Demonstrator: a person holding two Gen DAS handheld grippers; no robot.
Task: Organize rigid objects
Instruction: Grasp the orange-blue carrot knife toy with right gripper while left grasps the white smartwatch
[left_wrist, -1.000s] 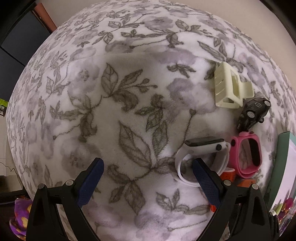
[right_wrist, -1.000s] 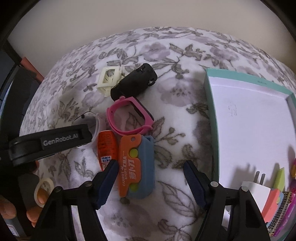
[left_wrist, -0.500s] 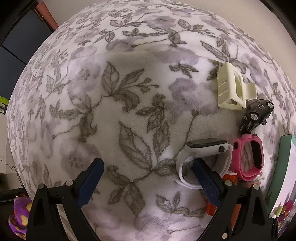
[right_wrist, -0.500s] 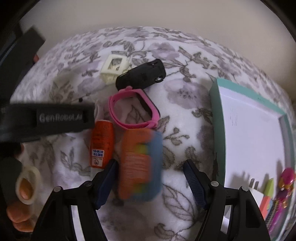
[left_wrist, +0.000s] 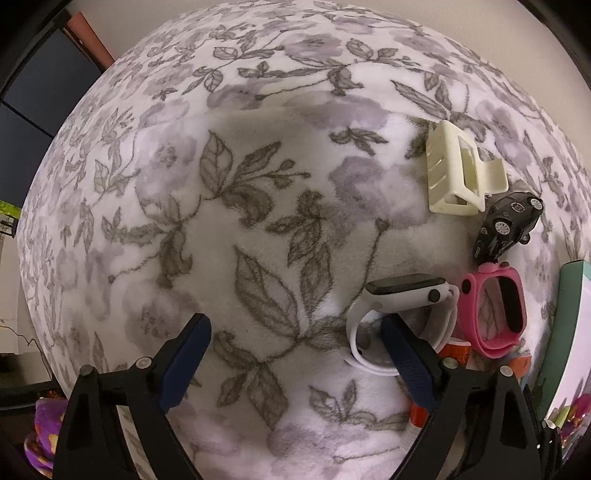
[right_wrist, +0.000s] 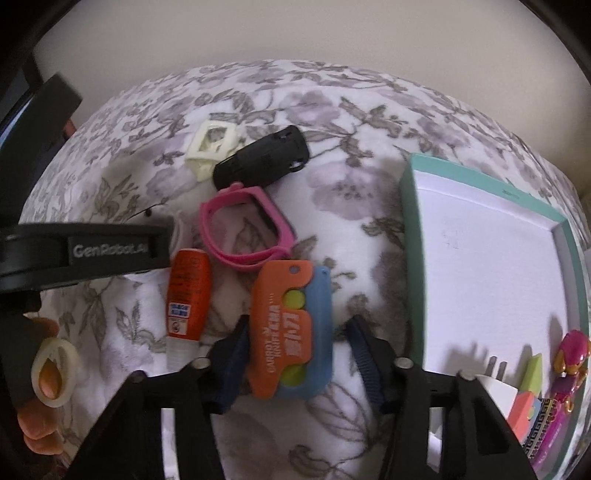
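An orange and blue carrot knife toy (right_wrist: 291, 332) lies on the flowered blanket between the open fingers of my right gripper (right_wrist: 295, 360), which straddles its near end. Left of it lies an orange tube (right_wrist: 187, 295); behind it lie a pink watch (right_wrist: 245, 229), a black toy car (right_wrist: 262, 162) and a cream hair claw (right_wrist: 212, 147). My left gripper (left_wrist: 295, 354) is open and empty. Its right finger sits over a white watch (left_wrist: 402, 317). The pink watch (left_wrist: 495, 314), car (left_wrist: 506, 225) and claw (left_wrist: 458, 177) lie to its right.
A teal box (right_wrist: 410, 236) with a white inside stands on the right and holds a plug, sticky notes, and a pink figure (right_wrist: 570, 358). Its wall (left_wrist: 561, 325) shows at the left wrist view's right edge. The left gripper's body (right_wrist: 85, 247) crosses the right wrist view.
My right gripper has moved forward and down, so the carrot knife toy now sits between its fingers. The left gripper has barely moved.
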